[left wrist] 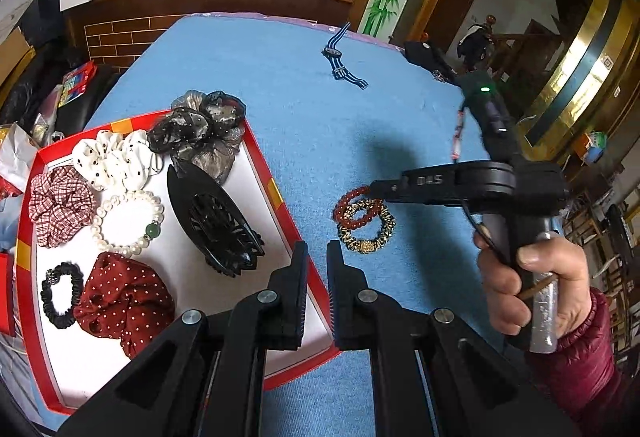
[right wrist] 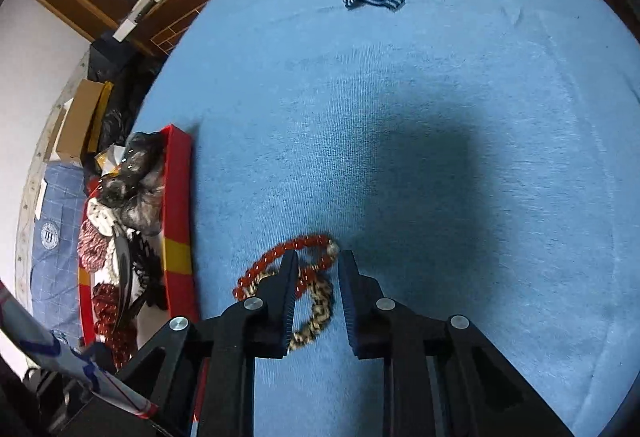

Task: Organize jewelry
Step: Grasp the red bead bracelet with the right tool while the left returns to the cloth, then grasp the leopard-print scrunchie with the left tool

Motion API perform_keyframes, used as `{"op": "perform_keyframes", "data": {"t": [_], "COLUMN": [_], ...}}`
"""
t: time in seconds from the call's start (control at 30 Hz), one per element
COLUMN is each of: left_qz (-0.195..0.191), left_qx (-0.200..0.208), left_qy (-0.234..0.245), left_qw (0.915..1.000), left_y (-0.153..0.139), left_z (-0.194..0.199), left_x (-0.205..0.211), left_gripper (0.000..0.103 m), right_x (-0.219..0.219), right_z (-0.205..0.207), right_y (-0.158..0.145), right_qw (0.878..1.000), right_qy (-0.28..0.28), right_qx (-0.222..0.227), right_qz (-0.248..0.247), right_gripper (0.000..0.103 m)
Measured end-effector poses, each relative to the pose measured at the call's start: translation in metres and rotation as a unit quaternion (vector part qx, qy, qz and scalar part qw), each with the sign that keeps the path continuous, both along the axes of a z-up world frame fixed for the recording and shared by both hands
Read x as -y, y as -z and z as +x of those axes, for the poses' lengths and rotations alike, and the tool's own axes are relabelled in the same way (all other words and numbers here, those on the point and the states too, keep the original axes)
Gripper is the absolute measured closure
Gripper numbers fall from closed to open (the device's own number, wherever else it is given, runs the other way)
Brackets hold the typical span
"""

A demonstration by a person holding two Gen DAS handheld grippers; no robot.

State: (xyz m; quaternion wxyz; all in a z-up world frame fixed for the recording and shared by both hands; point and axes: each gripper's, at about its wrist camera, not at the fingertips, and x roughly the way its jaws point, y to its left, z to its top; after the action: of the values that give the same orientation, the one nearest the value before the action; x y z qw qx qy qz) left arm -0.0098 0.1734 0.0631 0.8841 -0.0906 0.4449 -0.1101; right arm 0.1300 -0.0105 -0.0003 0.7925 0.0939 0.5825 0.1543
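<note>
A blue cloth [left wrist: 280,85] covers the table. At the lower left of the left wrist view sits a red box [left wrist: 276,193] with a white floor, filled with hair ties: a grey gauze scrunchie [left wrist: 204,133], a white dotted one [left wrist: 116,157], a checked one [left wrist: 60,205], a dark red dotted one [left wrist: 124,301] and a small black band [left wrist: 62,295]. A pearl bracelet [left wrist: 128,221] and a black hair claw [left wrist: 216,225] lie among them.

The left gripper [left wrist: 317,269], at the bottom centre, hangs over the box's right wall with its jaws nearly together and nothing between them.

Just right of the box, on the cloth, a red bead bracelet [right wrist: 280,261] overlaps a leopard-print bracelet [right wrist: 316,317]. The right gripper [right wrist: 318,277], held by a hand [left wrist: 532,289] in a dark red sleeve, is lowered over the pair; its jaws stand partly apart, straddling part of both bracelets, and the pads do not visibly press on them.

A blue striped watch [left wrist: 340,57] lies far off toward the upper edge of the cloth.
</note>
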Motion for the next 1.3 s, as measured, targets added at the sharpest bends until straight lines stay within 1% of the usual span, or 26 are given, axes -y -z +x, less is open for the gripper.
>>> {"op": "perform_keyframes", "data": {"t": [0.1,0.13,0.17,0.23,0.27,0.3,0.33,0.4,0.5,0.57,0.63,0.77,0.9,1.07,1.3], "left_qz": [0.001,0.002,0.003,0.006,0.007,0.008,0.01,0.016,0.02,0.018,0.015,0.014,0.035,0.054,0.082], "left_qx": [-0.003,-0.004,-0.005,-0.007,-0.009,-0.01,-0.011,-0.014,-0.025,-0.035,-0.046,-0.071,-0.089,-0.112,-0.106], "left_qy": [0.0,0.0,0.001,0.003,0.004,0.005,0.008,0.012,0.023,0.032,0.047,0.057,0.053,0.036,0.022], "left_qw": [1.0,1.0,1.0,1.0,0.9999,0.9999,0.9999,0.9997,0.9992,0.9987,0.9977,0.9957,0.994,0.9915,0.9907], "left_y": [0.002,0.003,0.003,0.003,0.003,0.004,0.004,0.005,0.007,0.01,0.013,0.025,0.039,0.059,0.063], "left_z": [0.003,0.004,0.006,0.008,0.008,0.009,0.011,0.015,0.025,0.036,0.049,0.08,0.111,0.136,0.145], "left_x": [0.0,0.0,0.001,0.004,0.006,0.008,0.013,0.02,0.035,0.049,0.069,0.099,0.122,0.129,0.136], "left_gripper": [0.095,0.095,0.095,0.095,0.095,0.095,0.095,0.094,0.094,0.094,0.094,0.094,0.094,0.095,0.095], "right_x": [-0.008,-0.011,-0.014,-0.011,-0.008,-0.002,0.006,0.024,0.062,0.081,0.107,0.14,0.145,0.148,0.142], "right_z": [0.003,0.003,0.003,0.003,0.004,0.004,0.005,0.004,0.004,0.001,-0.004,-0.017,-0.019,-0.024,-0.027], "right_y": [-0.002,-0.002,-0.002,-0.003,-0.004,-0.006,-0.007,-0.01,-0.018,-0.021,-0.029,-0.042,-0.044,-0.049,-0.054], "right_qw": [1.0,0.999,0.998,0.998,0.997,0.996,0.994,0.993,0.986,0.985,0.986,0.981,0.982,0.983,0.983], "right_qy": [-0.008,-0.014,-0.019,-0.018,-0.014,-0.006,0.003,0.021,0.063,0.084,0.102,0.132,0.13,0.123,0.11], "right_qx": [0.013,0.02,0.029,0.038,0.043,0.056,0.067,0.077,0.103,0.11,0.118,0.14,0.136,0.14,0.149], "right_qz": [-0.019,-0.034,-0.05,-0.049,-0.055,-0.071,-0.084,-0.092,-0.115,-0.103,-0.059,-0.038,-0.017,0.0,0.016], "right_gripper": [0.082,0.091,0.096,0.096,0.096,0.096,0.096,0.096,0.097,0.097,0.097,0.097,0.097,0.096,0.096]}}
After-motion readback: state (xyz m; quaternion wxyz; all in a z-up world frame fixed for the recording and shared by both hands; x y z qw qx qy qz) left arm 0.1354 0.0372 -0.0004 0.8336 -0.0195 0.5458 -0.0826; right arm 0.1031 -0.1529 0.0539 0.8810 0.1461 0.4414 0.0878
